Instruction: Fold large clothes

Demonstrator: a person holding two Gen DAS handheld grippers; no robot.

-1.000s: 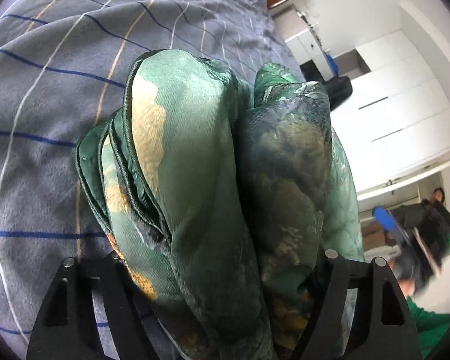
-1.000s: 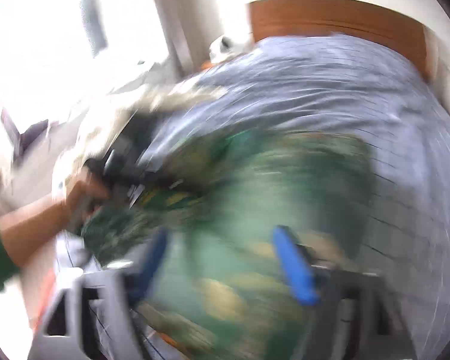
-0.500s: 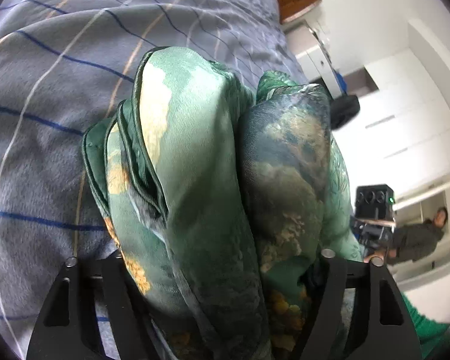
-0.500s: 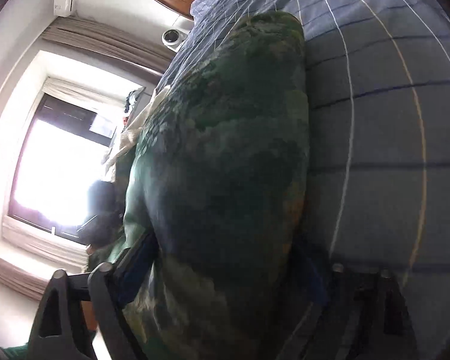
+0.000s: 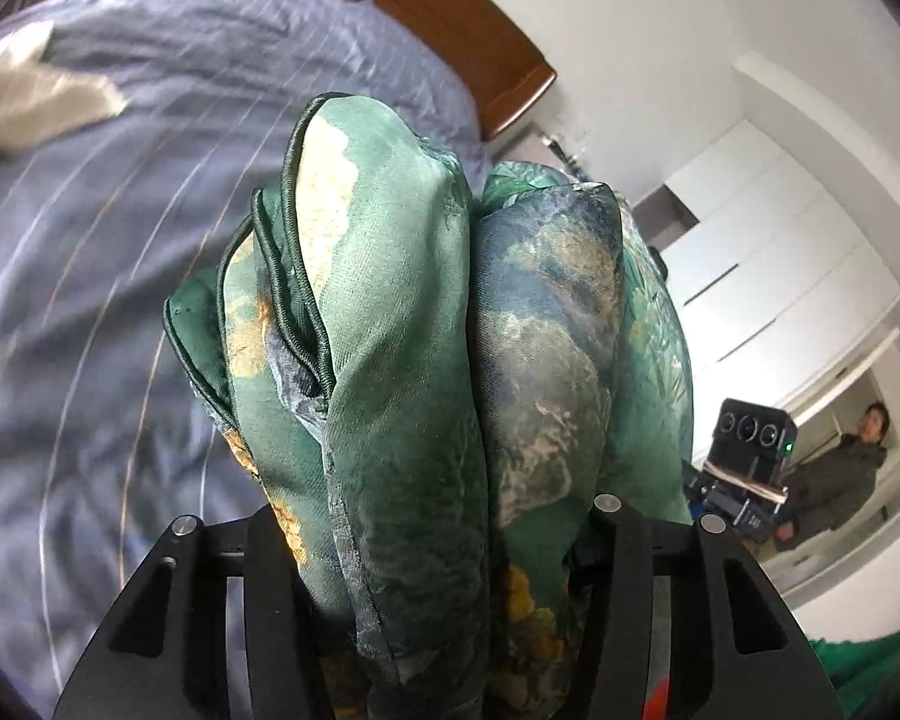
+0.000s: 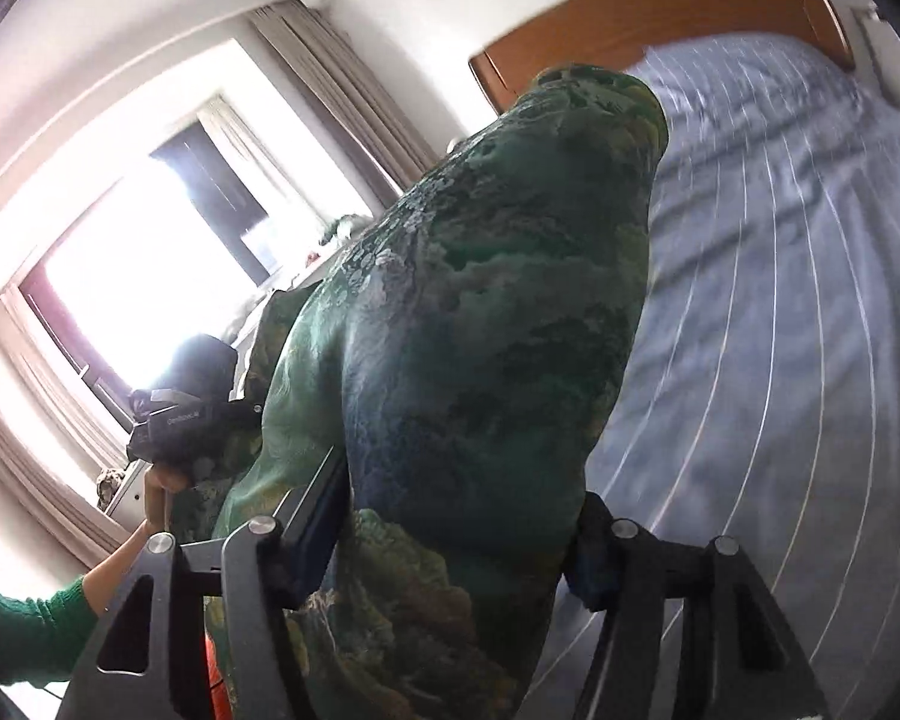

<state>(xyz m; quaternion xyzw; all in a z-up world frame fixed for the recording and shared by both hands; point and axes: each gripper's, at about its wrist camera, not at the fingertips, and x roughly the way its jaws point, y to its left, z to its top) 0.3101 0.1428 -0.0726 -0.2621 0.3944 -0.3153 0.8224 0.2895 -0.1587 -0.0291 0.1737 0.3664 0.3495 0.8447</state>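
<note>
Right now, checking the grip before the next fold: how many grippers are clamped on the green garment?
2. The left gripper pinches bunched folds of the green garment; the right gripper clamps another thick part, above the bed.

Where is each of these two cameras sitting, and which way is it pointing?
Left wrist: on the left gripper, facing along its fingers at the bunched green cloth, bed and headboard beyond.
Right wrist: on the right gripper, facing the cloth and window; the person's left hand shows.
Shared: cloth, bed.
</note>
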